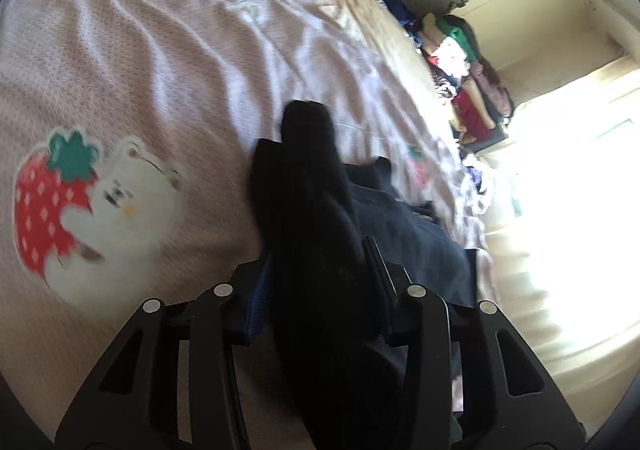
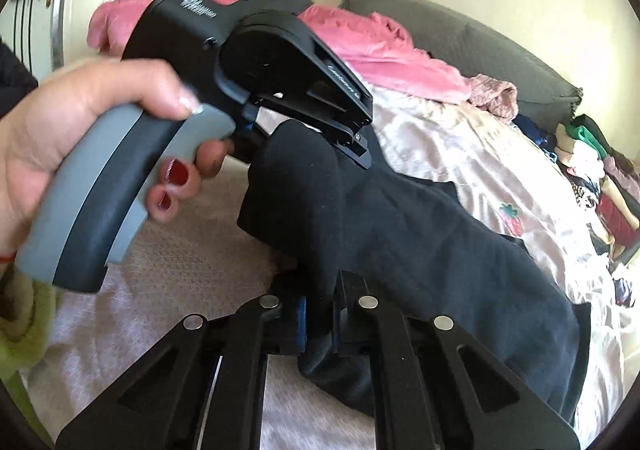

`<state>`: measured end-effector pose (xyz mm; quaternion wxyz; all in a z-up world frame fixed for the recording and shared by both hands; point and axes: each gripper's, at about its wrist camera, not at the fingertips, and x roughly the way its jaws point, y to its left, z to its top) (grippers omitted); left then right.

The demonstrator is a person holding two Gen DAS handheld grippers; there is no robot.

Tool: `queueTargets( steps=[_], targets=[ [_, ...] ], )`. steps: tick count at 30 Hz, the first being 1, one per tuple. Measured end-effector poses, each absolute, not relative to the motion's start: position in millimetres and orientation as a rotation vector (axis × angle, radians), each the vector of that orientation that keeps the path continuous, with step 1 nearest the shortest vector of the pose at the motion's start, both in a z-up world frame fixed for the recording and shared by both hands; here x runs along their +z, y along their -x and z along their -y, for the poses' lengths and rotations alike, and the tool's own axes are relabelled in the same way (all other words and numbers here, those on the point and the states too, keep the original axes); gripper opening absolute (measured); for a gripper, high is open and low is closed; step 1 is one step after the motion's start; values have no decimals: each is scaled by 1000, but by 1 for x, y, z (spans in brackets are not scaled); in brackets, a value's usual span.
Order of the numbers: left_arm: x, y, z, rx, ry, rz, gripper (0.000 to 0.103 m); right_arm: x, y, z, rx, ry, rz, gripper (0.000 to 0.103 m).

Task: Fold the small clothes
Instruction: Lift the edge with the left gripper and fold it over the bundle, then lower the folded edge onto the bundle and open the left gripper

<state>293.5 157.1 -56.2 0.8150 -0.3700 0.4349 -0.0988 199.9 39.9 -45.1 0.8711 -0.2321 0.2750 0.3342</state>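
Rumpled pink quilted bedspread [image 1: 168,62] bears a soft black knit garment [image 2: 420,234], both grippers, left gripper [image 1: 316,270] and right gripper [image 2: 320,314], clamped on it.

We can read no text for certain: white lettering on the top of the handheld left claw's [image 2: 352,138] black housing and a faint word along its side plate are both too blurred to make out.
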Motion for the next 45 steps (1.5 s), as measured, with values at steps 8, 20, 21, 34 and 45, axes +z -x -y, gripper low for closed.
queueTargets(
  steps=[8,20,21,34,45],
  targets=[
    [-18,-283,-126,-170,715,-897,17,-27,-197,3,715,329,-551,7],
    [31,-281,-51,-182,593,-869,17,-2,-183,80,626,169,-502,7],
    [34,-283,-42,-192,582,-869,17,-1,-184,87,619,152,-502,7],
    [41,-303,47,-232,462,-911,17,-10,-197,168,522,-33,-512,7],
    [23,-313,111,-323,360,-931,61,-40,-199,215,439,-183,-595,7]
  ],
)
